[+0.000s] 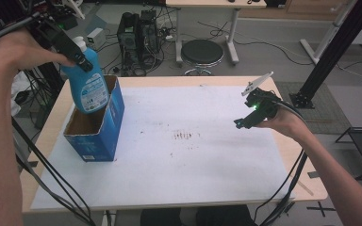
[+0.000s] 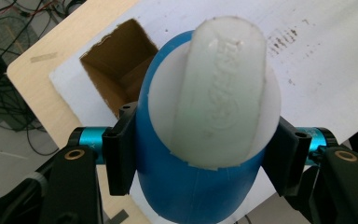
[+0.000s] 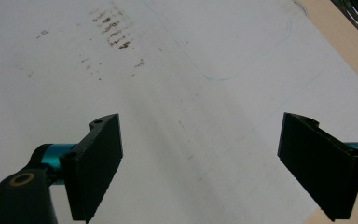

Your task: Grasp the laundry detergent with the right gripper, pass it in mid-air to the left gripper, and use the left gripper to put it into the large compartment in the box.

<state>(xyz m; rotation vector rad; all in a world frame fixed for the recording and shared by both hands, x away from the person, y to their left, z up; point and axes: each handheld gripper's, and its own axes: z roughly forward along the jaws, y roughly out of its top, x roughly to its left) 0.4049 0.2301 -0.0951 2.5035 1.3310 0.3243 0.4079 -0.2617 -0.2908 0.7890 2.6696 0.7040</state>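
From the high view, the left gripper [image 1: 78, 59] holds a blue bottle [image 1: 88, 84] by its neck. The bottle's bottom end dips into the open top of a blue box [image 1: 104, 129] at the left of the white mat [image 1: 193, 155]. It may be going in, though I cannot be sure.

In the left gripper view, the jaws squeeze the bottle just under its white cap [image 2: 221, 88]. The box's brown inside sits below.

In the right gripper view, the right gripper [image 3: 200, 163] has its jaws wide apart, with nothing between them, above the bare mat.
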